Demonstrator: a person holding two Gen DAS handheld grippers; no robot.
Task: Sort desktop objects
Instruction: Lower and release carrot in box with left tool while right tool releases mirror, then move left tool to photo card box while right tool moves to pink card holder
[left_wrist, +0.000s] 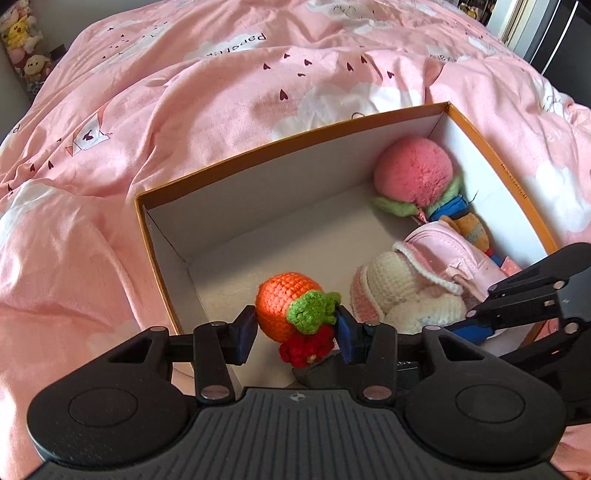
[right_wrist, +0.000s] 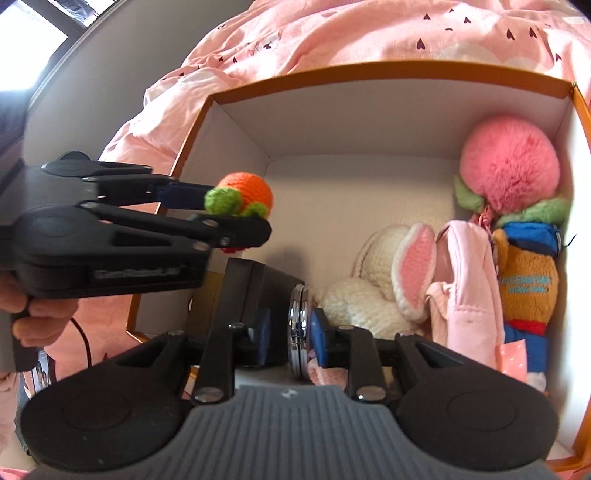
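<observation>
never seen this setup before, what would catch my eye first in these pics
Probably the orange knitted fruit with green leaves, pinched in the left tool above the near left part of the open cardboard box. Next comes the fluffy pink ball in the box's far right corner, above a white knitted bunny and a pink pouch. The right tool grips a shiny round metal thing low in the box.

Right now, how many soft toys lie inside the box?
3: fluffy pink ball toy in the far corner, white crocheted rabbit in the middle, orange plush figure beside the wall. Others may be hidden.
</observation>
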